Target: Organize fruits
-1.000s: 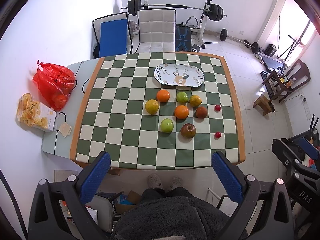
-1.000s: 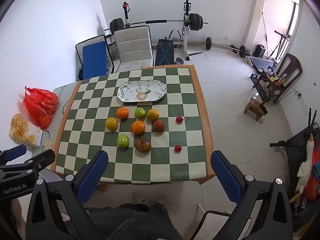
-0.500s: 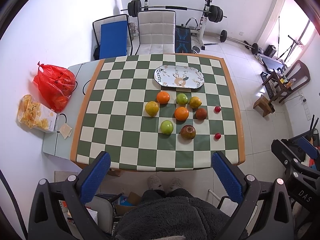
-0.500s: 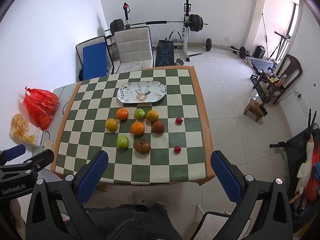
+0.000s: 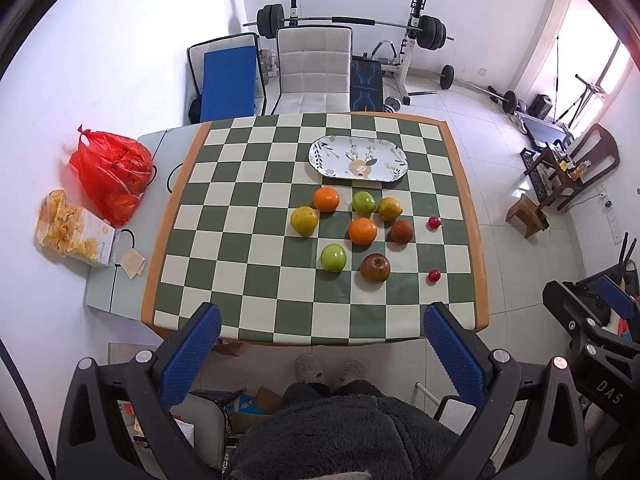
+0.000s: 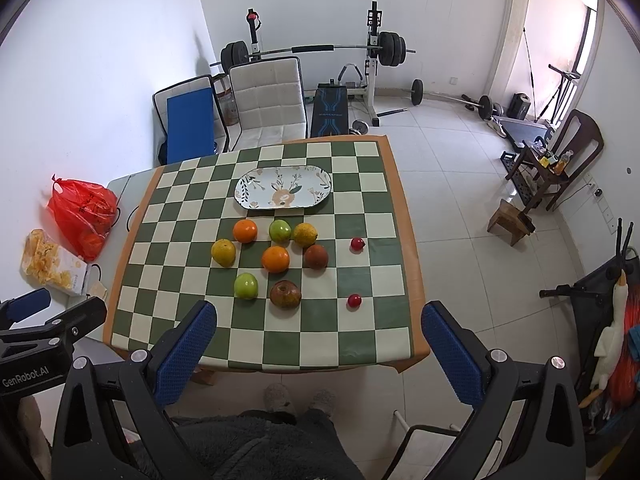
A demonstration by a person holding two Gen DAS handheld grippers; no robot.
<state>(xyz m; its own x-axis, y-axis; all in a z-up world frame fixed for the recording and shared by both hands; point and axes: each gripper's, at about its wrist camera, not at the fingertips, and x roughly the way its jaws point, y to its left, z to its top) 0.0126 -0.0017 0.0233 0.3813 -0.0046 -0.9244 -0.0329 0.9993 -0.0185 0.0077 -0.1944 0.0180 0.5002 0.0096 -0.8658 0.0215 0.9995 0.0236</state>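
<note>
Several fruits lie loose on the green-and-white checked table (image 5: 248, 280): two oranges (image 5: 362, 231), two green apples (image 5: 333, 257), two yellow citrus (image 5: 304, 221), a brown apple (image 5: 375, 267), a reddish-brown fruit (image 5: 401, 231) and two small red fruits (image 5: 434, 276). An empty oval patterned plate (image 5: 358, 159) (image 6: 283, 187) sits behind them. My left gripper (image 5: 320, 344) hangs open high above the near table edge. My right gripper (image 6: 318, 344) is open too, equally high, nothing between its fingers. The brown apple (image 6: 285, 294) is the fruit nearest to both.
A red plastic bag (image 5: 110, 172) and a snack box (image 5: 74, 234) rest on a grey side table left of the checked one. Two chairs (image 5: 312, 70) and a barbell rack (image 5: 352, 24) stand behind. The person's slippered feet (image 5: 328, 370) are at the near edge.
Both views have drifted slightly, the table sliding a little upward and away in frame. No fruit has moved and both grippers stay open.
</note>
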